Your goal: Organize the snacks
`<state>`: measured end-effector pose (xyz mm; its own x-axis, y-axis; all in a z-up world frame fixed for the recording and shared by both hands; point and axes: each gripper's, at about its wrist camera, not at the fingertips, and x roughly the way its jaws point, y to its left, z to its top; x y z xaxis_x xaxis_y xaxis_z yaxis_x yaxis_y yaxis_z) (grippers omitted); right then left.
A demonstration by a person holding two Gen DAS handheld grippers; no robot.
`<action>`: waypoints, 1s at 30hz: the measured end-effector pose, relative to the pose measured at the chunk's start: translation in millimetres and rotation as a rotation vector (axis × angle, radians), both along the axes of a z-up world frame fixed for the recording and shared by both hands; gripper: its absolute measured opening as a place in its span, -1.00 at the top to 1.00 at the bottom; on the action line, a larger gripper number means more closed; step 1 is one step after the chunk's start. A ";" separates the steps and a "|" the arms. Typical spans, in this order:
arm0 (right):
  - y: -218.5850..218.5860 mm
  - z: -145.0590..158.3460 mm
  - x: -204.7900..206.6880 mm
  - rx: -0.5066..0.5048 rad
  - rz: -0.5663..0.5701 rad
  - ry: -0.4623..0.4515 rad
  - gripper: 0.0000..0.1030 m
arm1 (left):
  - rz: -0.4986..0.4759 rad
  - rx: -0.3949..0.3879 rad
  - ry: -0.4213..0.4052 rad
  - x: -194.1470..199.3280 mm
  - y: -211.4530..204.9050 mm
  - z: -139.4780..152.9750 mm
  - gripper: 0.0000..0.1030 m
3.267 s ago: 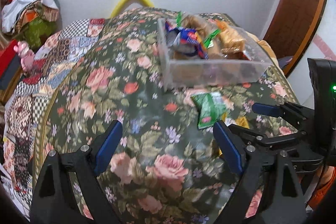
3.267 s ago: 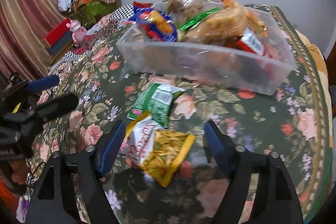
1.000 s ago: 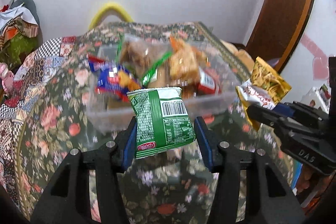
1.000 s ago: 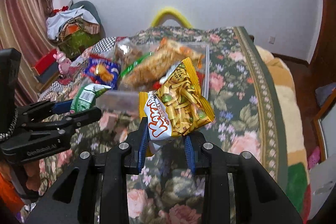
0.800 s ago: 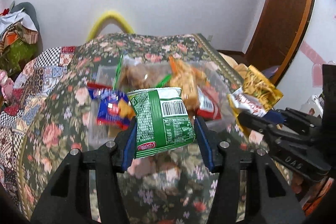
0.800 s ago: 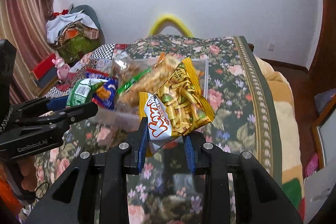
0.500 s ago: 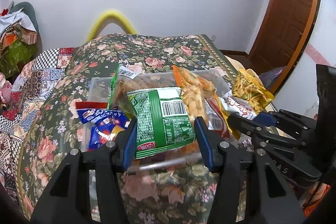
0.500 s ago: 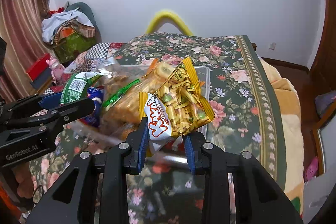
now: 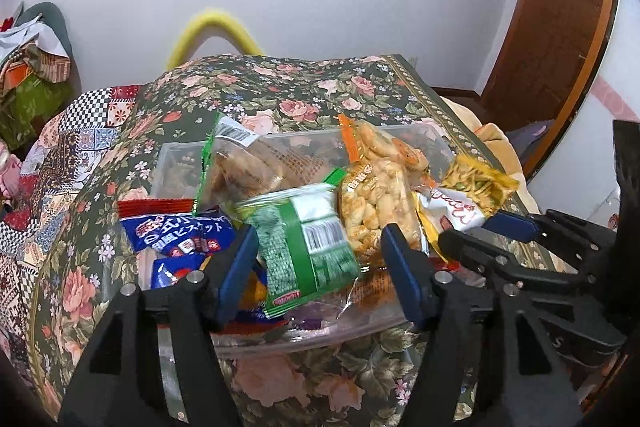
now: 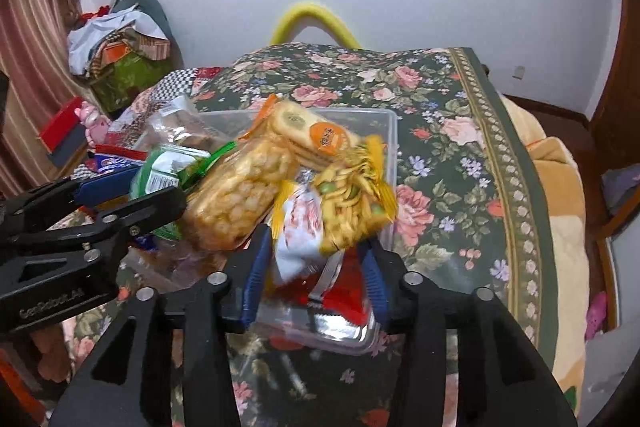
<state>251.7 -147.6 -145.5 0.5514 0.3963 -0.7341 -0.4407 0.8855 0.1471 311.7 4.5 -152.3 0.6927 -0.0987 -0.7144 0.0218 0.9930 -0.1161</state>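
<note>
A clear plastic box (image 9: 320, 341) (image 10: 390, 147) full of snack packets stands on the flowered bedspread. My left gripper (image 9: 320, 267) is open over the box, and a blurred green packet (image 9: 308, 251) sits loose between its fingers. My right gripper (image 10: 312, 275) is open over the box's right end, and a blurred yellow and white packet (image 10: 340, 203) is loose between its fingers. The yellow packet also shows in the left wrist view (image 9: 468, 197), and the green one in the right wrist view (image 10: 164, 171).
The box holds a blue biscuit packet (image 9: 180, 233), an orange cracker bag (image 9: 376, 203) and a clear bag of brown snacks (image 9: 248, 167). The bed's right edge (image 10: 532, 187) is close to the box. Piled clothes (image 10: 116, 43) lie at the far left.
Both grippers moved forward over the box and opened. The green packet and the yellow packet slipped from the jaws and are dropping into the box.
</note>
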 end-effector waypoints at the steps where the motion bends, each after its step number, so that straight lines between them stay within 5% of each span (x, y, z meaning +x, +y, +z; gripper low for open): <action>1: -0.2 1.9 -2.8 -0.006 0.000 -0.007 0.10 | 0.001 0.000 -0.003 -2.2 0.1 2.0 -0.24; 5: -4.3 15.4 -16.9 -0.011 -0.001 -0.045 -0.11 | -0.002 -0.011 -0.030 -19.5 0.5 17.7 -0.24; 10: -13.5 44.6 -39.5 0.001 -0.005 -0.098 -0.11 | 0.005 -0.017 -0.087 -49.9 3.7 48.1 -0.24; 23: -43.9 155.0 -141.8 0.156 -0.050 -0.371 -0.29 | 0.012 -0.009 -0.363 -182.2 11.3 147.4 -0.24; 30: -44.4 171.0 -195.8 0.193 -0.049 -0.451 -0.53 | 0.017 0.009 -0.462 -239.4 4.5 170.1 -0.51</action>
<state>55.9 -192.0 25.6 0.8186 0.4674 -0.3338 -0.4568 0.8821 0.1149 72.3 9.0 17.8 0.9401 -0.0801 -0.3314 0.0532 0.9946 -0.0894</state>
